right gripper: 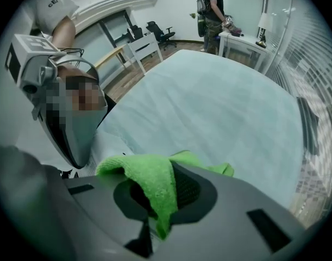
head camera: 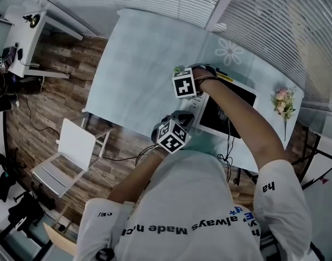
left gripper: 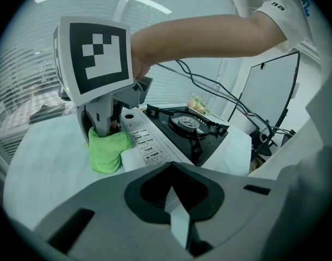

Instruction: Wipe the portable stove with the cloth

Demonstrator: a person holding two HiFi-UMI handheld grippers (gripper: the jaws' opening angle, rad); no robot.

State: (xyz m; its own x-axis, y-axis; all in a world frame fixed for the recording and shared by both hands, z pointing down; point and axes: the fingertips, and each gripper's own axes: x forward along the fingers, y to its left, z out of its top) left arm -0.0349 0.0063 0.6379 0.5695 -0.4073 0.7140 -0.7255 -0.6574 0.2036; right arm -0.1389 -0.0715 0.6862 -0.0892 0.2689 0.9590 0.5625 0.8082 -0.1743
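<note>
Your left gripper [head camera: 171, 135], closest to you, hangs at the near edge of the table [head camera: 138, 53] with its jaws pressed together on nothing. Farther off, your right gripper [head camera: 186, 85] is clenched on the green cloth [right gripper: 155, 181]. It holds the cloth against the left end of the portable stove [left gripper: 187, 126], by its white control panel [left gripper: 146, 141].

Bright lime green on the cloth [right gripper: 149, 184], vivid against the matt grey body of the right gripper [right gripper: 151, 227]. Its marker cube wears bold black-and-white squares. The portable stove [left gripper: 187, 125] is black on top, its front panel white with rows of dark print. The surface [head camera: 138, 53] is pale blue-green, with a white flower motif [head camera: 229, 51] near one corner. Pink blossoms [head camera: 283, 99] sit at the edge, over a brown wood-plank floor [head camera: 51, 99] and a white chair [head camera: 73, 145].
</note>
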